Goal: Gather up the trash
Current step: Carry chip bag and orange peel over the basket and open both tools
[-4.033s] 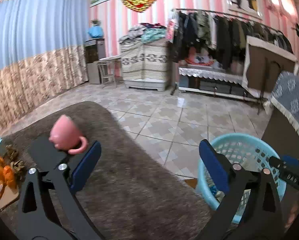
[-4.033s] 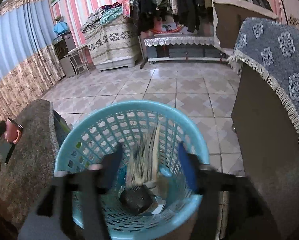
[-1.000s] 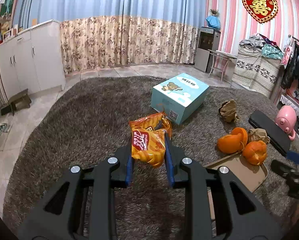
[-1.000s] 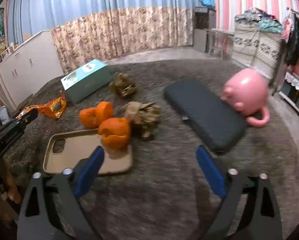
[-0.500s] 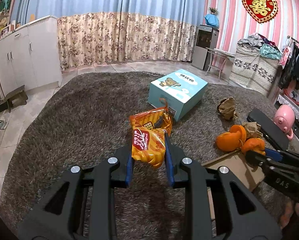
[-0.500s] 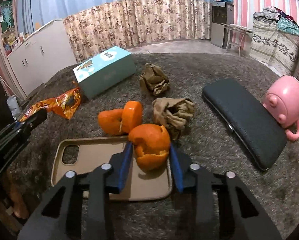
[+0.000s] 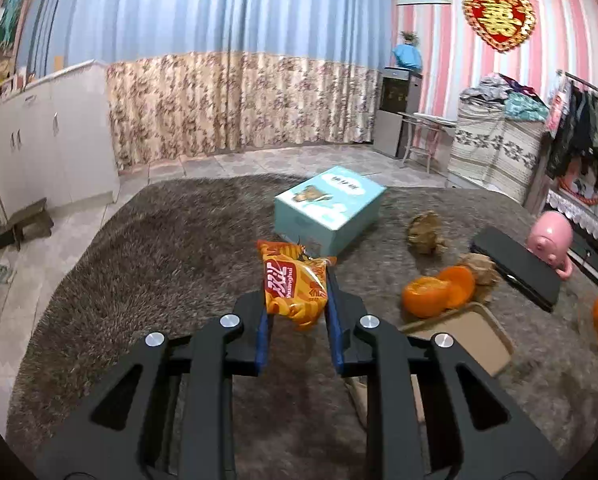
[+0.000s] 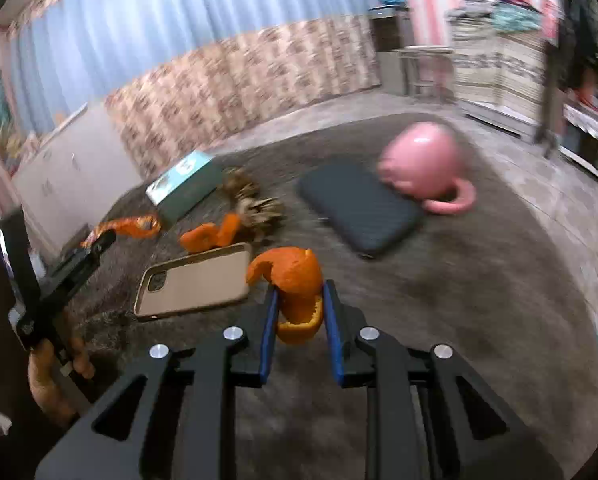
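Observation:
My left gripper (image 7: 295, 300) is closing tighter on an orange snack wrapper (image 7: 293, 284), held just above the grey shaggy cloth. In the right wrist view that gripper (image 8: 99, 244) shows at the left with the wrapper (image 8: 127, 226) sticking out. My right gripper (image 8: 299, 304) is closing on a curled piece of orange peel (image 8: 295, 276); its blue pads press both sides and the peel is lifted off the cloth. More orange peel (image 7: 435, 296) lies beside two crumpled brown papers (image 7: 425, 234), (image 7: 481, 268).
On the cloth-covered table lie a tan phone case (image 8: 195, 280), a black case (image 8: 359, 208), a pink mug (image 8: 423, 164) and a teal box (image 7: 329, 206). A hand (image 8: 55, 372) holds the left gripper. The table's edges drop to tiled floor.
My right gripper shut on the orange peel that sat on the phone case and carried it up and to the right. The left gripper kept the wrapper and shifted slightly.

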A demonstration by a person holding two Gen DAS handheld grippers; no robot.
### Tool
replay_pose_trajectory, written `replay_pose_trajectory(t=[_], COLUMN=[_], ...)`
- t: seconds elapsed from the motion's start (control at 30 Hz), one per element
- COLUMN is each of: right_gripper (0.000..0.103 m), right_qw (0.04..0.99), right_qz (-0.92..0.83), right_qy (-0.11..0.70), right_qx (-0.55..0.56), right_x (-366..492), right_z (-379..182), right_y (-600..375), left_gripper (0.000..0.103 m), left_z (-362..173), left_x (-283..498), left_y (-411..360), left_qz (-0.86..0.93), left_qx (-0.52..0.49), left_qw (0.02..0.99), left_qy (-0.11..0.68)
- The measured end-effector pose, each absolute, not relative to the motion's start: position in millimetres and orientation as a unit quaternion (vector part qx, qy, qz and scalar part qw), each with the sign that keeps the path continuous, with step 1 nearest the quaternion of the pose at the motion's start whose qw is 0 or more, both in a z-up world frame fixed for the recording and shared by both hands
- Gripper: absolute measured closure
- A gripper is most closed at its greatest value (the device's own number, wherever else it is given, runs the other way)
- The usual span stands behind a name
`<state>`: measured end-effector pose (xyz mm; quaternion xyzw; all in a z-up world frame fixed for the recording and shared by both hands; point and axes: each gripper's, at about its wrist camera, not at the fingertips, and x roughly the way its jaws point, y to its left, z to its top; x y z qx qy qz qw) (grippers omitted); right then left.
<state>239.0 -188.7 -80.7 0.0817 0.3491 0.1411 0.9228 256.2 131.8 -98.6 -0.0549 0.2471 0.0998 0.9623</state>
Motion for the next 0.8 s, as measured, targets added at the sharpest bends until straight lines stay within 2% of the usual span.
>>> replay_pose_trajectory(t=[0.2, 0.43, 0.8], right_gripper=[0.080, 0.080, 0.080], right_qw=[0.934, 0.948, 0.938], right_qz=[0.064, -0.011, -0.143], right_qy=[0.329, 0.293, 0.290], right_qx=[0.127, 0.120, 0.127], right_x=[206.0, 185.0, 158.2], right_z=[-73.4, -63.9, -65.2], right_y=[-271.0, -335.7, -441.5], left_gripper=[0.082, 0.083, 0.083], left_z=[-71.2, -26.2, -27.7], left_x=[232.6, 210.7, 202.9], left_y=[85.3, 5.5, -158.7], left_qz=[0.054, -0.031, -0.191], left_qx=[-0.027, -0.008, 0.009], left_qw=[0.972, 0.983, 0.963], left_qy=[0.227, 0.179, 0.192])
